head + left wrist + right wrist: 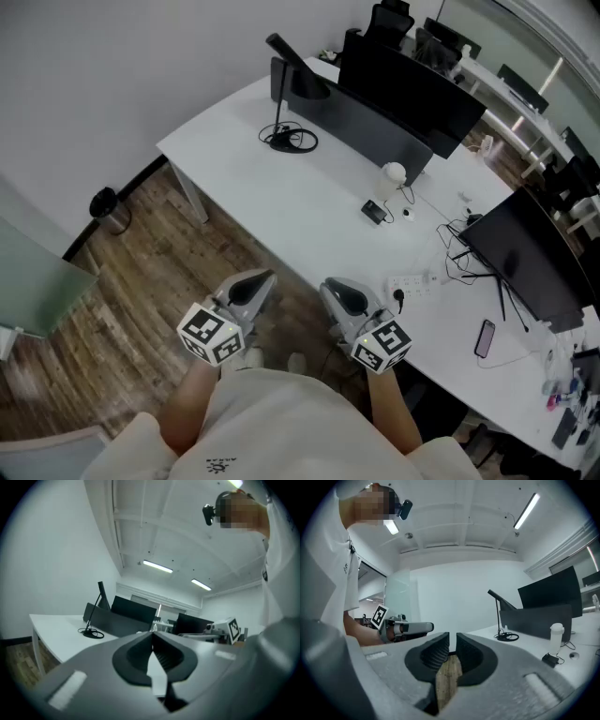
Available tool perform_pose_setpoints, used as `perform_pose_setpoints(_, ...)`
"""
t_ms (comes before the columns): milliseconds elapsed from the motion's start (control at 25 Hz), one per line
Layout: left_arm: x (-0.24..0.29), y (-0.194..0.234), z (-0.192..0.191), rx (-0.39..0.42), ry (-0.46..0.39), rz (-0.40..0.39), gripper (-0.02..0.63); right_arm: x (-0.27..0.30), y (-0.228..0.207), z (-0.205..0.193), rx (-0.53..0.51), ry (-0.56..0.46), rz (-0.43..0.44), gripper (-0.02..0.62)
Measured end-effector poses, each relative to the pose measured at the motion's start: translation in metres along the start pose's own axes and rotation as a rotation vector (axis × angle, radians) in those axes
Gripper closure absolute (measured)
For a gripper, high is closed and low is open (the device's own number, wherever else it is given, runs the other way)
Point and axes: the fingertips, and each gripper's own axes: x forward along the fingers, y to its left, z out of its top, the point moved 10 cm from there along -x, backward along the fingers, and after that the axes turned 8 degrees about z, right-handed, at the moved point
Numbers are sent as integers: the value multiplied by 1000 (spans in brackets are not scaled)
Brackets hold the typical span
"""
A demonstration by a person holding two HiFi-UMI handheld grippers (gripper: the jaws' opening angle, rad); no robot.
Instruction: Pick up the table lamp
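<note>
We hold both tools close to our body, level and over the wooden plank floor (141, 309), short of the near edge of the long white surface (281, 202). The left tool (255, 284) has its jaws pressed together with nothing between them. The right tool (339, 292) is closed too, apart from a thin slit through which only floor shows, so it is also empty.

Across the surface, well apart from both tools, the slim black table lamp (280, 103) stands upright near the far left corner. It is just in front of the left end of the dark grey divider panel (366, 117). Its round base sits on the surface with a black cord (302, 142) looped around it, and its narrow head tilts up at the top of a thin stem.

We judge that the reach has not begun. The next move calls for carrying a tool forward over the surface to the lamp and spreading its jaws. It should then close on the thin stem, which will likely need a centred, firm pinch. The looped cord may drag as the lamp lifts.
</note>
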Motion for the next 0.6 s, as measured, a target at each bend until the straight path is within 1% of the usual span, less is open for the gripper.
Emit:
perform_pose_setpoints(280, 0, 6, -1, -22, 7, -18, 609, 5, -1, -2, 4, 8, -10, 551)
perform_pose_setpoints(600, 3, 7, 1, -21, 4, -20, 610, 8, -8, -1, 63, -20, 46, 549)
